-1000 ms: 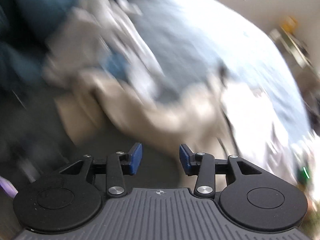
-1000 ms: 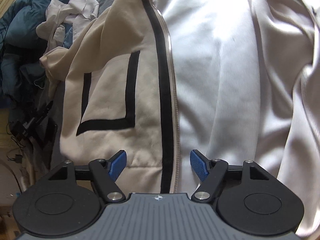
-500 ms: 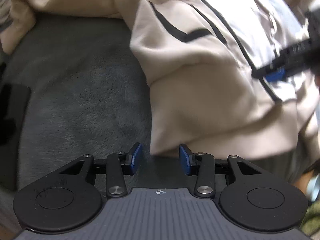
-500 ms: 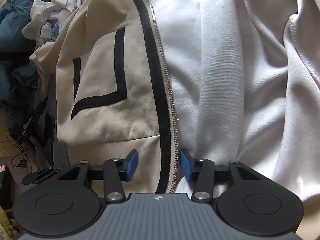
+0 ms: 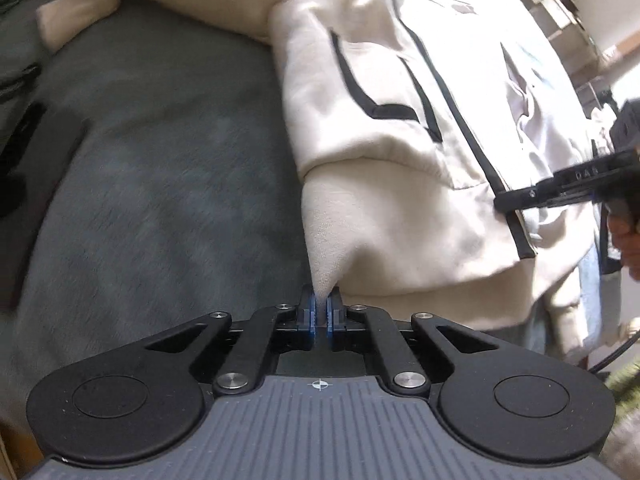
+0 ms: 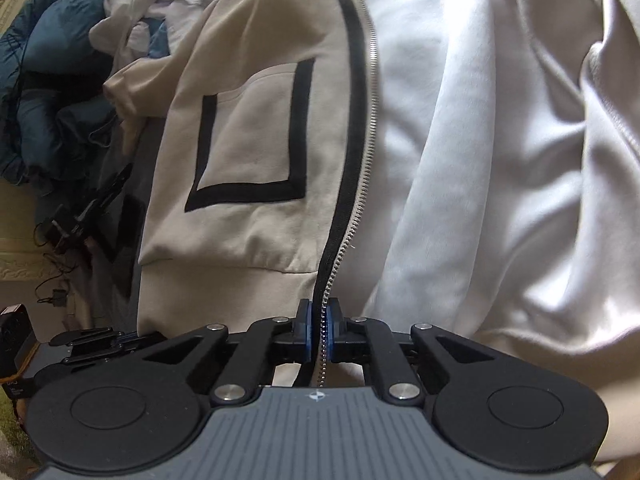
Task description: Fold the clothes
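Observation:
A cream zip jacket (image 5: 400, 220) with black trim lies spread on a grey blanket (image 5: 160, 180). My left gripper (image 5: 320, 312) is shut on the jacket's lower left hem corner, and cloth bunches up between its blue pads. In the right wrist view the jacket (image 6: 248, 140) shows a black-outlined pocket and its white lining (image 6: 500, 160). My right gripper (image 6: 319, 320) has its jaws closing on the black zipper edge (image 6: 348, 160) at the hem, and the pads press on it. The left wrist view shows the right gripper (image 5: 560, 188) from the side at the right.
A blue duvet (image 6: 48, 80) and crumpled white clothes (image 6: 160, 0) lie at the far left. Black cables and small devices (image 6: 72, 224) sit on the floor beside the bed. A person's hand (image 5: 628, 232) shows at the right edge.
The left gripper swept down to the jacket's hem corner and shut on it. The right gripper moved to the hem and its jaws narrowed onto the zipper edge.

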The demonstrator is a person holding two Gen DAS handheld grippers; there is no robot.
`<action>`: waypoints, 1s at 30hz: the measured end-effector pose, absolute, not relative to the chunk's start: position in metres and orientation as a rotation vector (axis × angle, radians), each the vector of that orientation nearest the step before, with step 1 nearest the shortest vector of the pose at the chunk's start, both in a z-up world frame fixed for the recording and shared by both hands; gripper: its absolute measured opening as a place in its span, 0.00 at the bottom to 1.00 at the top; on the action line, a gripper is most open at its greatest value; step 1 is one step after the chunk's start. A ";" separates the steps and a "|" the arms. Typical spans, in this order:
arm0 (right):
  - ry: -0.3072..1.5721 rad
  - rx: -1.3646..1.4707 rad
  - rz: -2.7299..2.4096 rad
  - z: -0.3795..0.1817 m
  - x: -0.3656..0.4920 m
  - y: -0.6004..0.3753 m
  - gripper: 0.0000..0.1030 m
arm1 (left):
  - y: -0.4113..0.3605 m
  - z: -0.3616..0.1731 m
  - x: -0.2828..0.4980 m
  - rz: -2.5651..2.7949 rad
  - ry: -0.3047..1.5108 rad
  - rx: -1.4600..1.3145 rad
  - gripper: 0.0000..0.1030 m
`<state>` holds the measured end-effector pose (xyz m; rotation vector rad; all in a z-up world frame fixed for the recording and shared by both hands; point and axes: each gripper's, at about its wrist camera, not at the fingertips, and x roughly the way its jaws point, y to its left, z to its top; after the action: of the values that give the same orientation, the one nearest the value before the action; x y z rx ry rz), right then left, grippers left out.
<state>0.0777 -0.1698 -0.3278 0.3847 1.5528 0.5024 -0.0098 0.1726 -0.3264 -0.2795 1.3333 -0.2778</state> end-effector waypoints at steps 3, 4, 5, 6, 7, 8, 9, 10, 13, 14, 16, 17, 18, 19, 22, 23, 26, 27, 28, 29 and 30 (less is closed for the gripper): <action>1.574 0.346 0.512 -0.340 0.066 -0.157 0.08 | 0.181 -0.329 -0.016 -0.250 1.366 -0.281 0.03; 1.579 0.326 0.515 -0.344 0.062 -0.152 0.08 | 0.181 -0.333 -0.018 -0.247 1.377 -0.282 0.03; 1.581 0.291 0.517 -0.348 0.058 -0.148 0.08 | 0.180 -0.336 -0.019 -0.249 1.383 -0.271 0.03; 1.585 0.264 0.520 -0.351 0.055 -0.144 0.08 | 0.178 -0.338 -0.021 -0.260 1.387 -0.246 0.03; 1.590 0.255 0.524 -0.352 0.053 -0.142 0.08 | 0.175 -0.340 -0.022 -0.270 1.392 -0.221 0.03; 1.592 0.245 0.531 -0.351 0.052 -0.139 0.08 | 0.173 -0.340 -0.024 -0.275 1.395 -0.213 0.03; 1.589 0.237 0.543 -0.349 0.051 -0.138 0.08 | 0.172 -0.339 -0.025 -0.278 1.395 -0.215 0.03; 1.586 0.232 0.554 -0.346 0.050 -0.137 0.08 | 0.171 -0.336 -0.027 -0.282 1.392 -0.223 0.03; 1.596 0.261 0.567 -0.346 0.050 -0.141 0.08 | 0.174 -0.328 -0.031 -0.289 1.387 -0.248 0.03; 1.608 0.280 0.558 -0.349 0.051 -0.143 0.08 | 0.174 -0.329 -0.031 -0.289 1.397 -0.257 0.03; 1.630 0.320 0.540 -0.356 0.054 -0.146 0.11 | 0.177 -0.336 -0.028 -0.265 1.432 -0.273 0.05; 1.639 0.341 0.536 -0.358 0.055 -0.148 0.17 | 0.177 -0.338 -0.025 -0.254 1.443 -0.285 0.05; 1.640 0.367 0.545 -0.358 0.056 -0.148 0.23 | 0.176 -0.339 -0.021 -0.244 1.447 -0.295 0.06; 1.642 0.392 0.555 -0.357 0.056 -0.148 0.37 | 0.176 -0.337 -0.018 -0.235 1.442 -0.311 0.08; 1.638 0.407 0.576 -0.356 0.054 -0.146 0.48 | 0.182 -0.332 -0.015 -0.231 1.409 -0.430 0.29; 1.639 0.392 0.572 -0.358 0.053 -0.143 0.47 | 0.184 -0.332 -0.014 -0.216 1.400 -0.456 0.31; 1.646 0.346 0.548 -0.362 0.048 -0.136 0.14 | 0.183 -0.351 -0.008 -0.144 1.427 -0.488 0.31; 1.649 0.331 0.538 -0.363 0.046 -0.137 0.09 | 0.181 -0.360 -0.007 -0.124 1.445 -0.498 0.30; 1.650 0.315 0.534 -0.363 0.045 -0.137 0.09 | 0.180 -0.368 -0.005 -0.113 1.467 -0.513 0.30; 1.648 0.300 0.544 -0.360 0.044 -0.136 0.08 | 0.178 -0.375 -0.005 -0.106 1.484 -0.528 0.23; 1.646 0.279 0.556 -0.357 0.044 -0.135 0.07 | 0.176 -0.379 -0.006 -0.110 1.491 -0.536 0.11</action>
<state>0.0439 -0.1354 -0.3571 0.2787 1.6459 0.5562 -0.0057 0.1756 -0.3793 -0.5356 1.4913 -0.1099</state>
